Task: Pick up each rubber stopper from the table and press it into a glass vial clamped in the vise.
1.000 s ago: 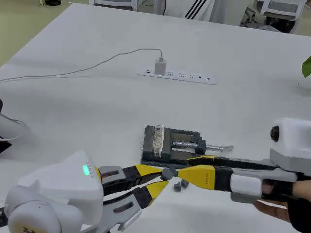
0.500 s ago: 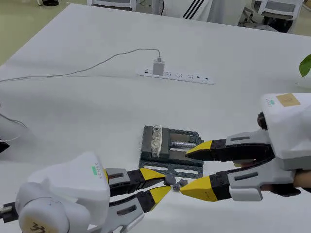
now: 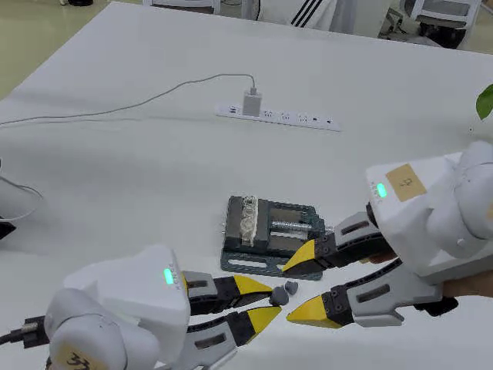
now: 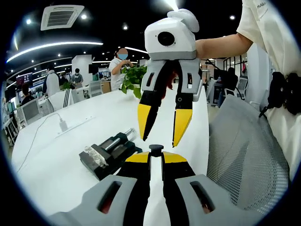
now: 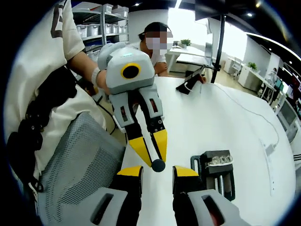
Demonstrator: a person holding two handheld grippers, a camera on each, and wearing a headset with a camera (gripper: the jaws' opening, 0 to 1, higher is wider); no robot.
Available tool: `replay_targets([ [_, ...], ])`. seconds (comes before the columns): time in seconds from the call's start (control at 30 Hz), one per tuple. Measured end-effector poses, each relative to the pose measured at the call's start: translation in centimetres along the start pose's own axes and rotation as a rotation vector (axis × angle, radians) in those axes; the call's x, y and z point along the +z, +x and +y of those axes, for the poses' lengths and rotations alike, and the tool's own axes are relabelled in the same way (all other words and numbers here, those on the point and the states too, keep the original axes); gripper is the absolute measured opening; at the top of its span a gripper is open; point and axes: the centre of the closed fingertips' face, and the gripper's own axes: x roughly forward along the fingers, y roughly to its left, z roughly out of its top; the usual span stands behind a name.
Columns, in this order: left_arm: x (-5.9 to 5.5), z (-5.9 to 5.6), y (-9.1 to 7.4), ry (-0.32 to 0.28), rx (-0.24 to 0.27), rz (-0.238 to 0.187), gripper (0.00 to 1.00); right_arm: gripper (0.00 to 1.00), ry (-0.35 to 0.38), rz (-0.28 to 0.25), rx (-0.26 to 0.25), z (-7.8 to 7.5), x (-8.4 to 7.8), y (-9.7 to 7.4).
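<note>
- Tan sticker [image 3: 406, 182] on the right gripper [image 3: 292, 292] housing: one handwritten dark mark, perhaps "4", not certain.
- Dark scrawl [image 3: 71, 359] on the left gripper [image 3: 274, 299] housing: cut off, unreadable.
- Small print on shirt [image 4: 263, 19]: too small to read.

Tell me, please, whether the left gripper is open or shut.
Shut on a rubber stopper: in the right gripper view, the left gripper pinches it between its yellow jaw tips.

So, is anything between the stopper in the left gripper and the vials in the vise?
Nothing visible lies directly between them. The left gripper holds the stopper just off the near edge of the vise, with the vials beyond. The open right gripper hangs close beside that path, one jaw by the vise's near corner.
</note>
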Motion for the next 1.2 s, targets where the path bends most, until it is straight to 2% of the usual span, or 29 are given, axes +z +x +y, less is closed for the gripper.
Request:
replay_targets([
  [0.17,-0.02,-0.05,0.03,-0.003,-0.004,-0.002,0.05,0.14,-0.013,0.012,0.013,-0.07,-0.14,0.13],
  [0.53,-0.25,-0.45,0.18,-0.003,-0.023,0.007,0.05,0.10,-0.059,0.057,0.024,0.19,-0.73,0.53],
  [1.03,-0.48,-0.73,0.30,-0.011,-0.038,0.011,0.05,0.08,-0.057,0.046,0.038,0.68,-0.31,0.70],
  [1.2,-0.49,-0.81,0.44,-0.016,-0.041,0.009,0.05,0.08,-0.072,0.061,0.037,0.73,-0.48,0.66],
])
